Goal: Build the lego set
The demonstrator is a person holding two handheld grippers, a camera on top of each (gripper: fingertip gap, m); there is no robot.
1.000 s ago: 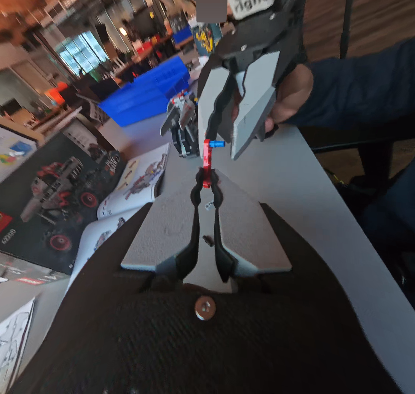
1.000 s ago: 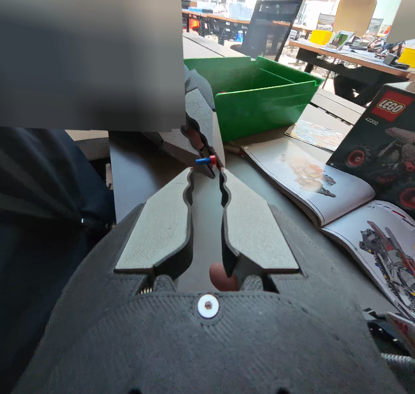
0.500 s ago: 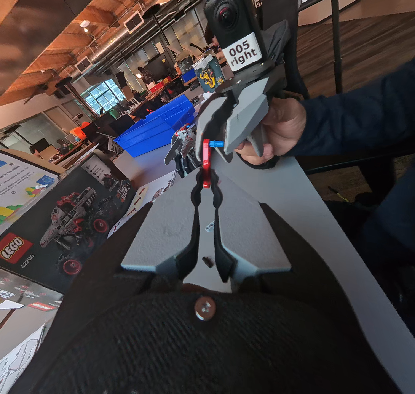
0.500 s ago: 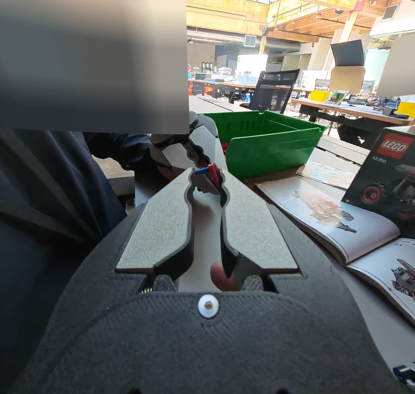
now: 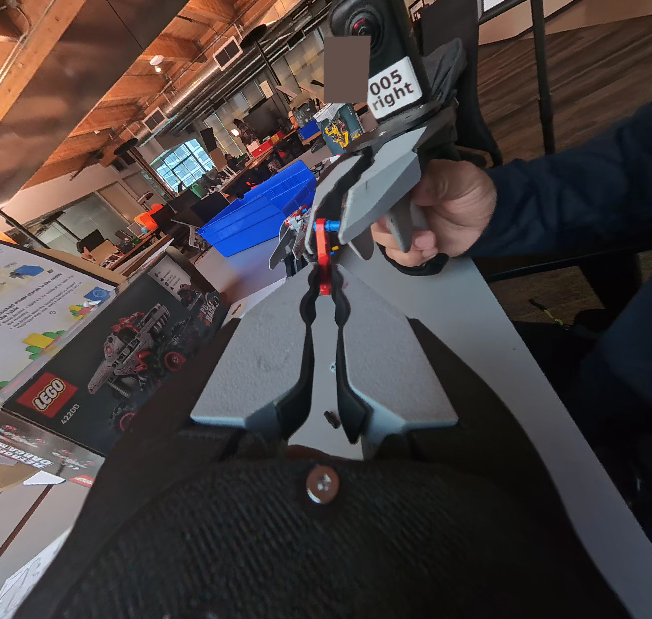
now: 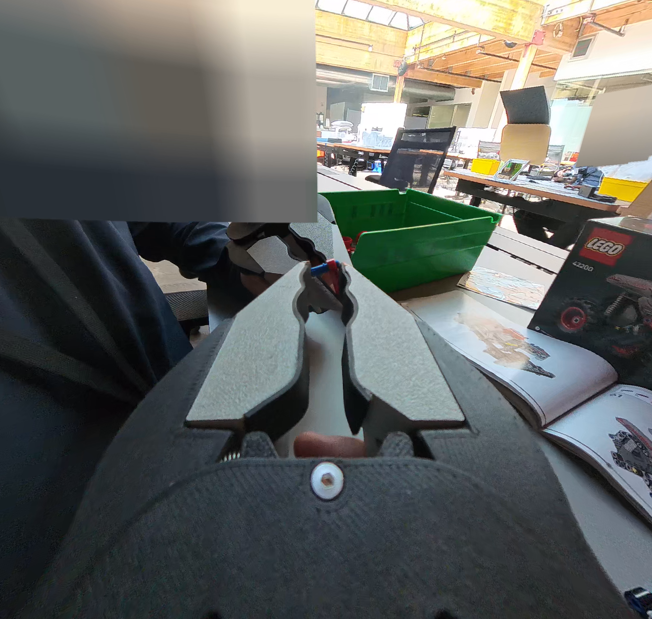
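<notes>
My left gripper is shut on the lower end of a red lego beam and holds it upright above the grey table. A blue pin sticks out sideways from the beam's top. My right gripper comes in from the far side. Its jaws stand on either side of the blue pin and the beam's top, pressed against them. The right gripper also shows in the left wrist view, held by a hand.
A partly built model and a blue bin stand behind the beam. A lego box stands at the left. A green bin, an open instruction booklet and the box lie to the right. A small dark part lies on the table. The grippers are tip to tip, or close to it.
Both grippers have tilted upward, with more of the room in view. My right gripper has moved in from beside the pin and its jaws have narrowed around pin and beam.
</notes>
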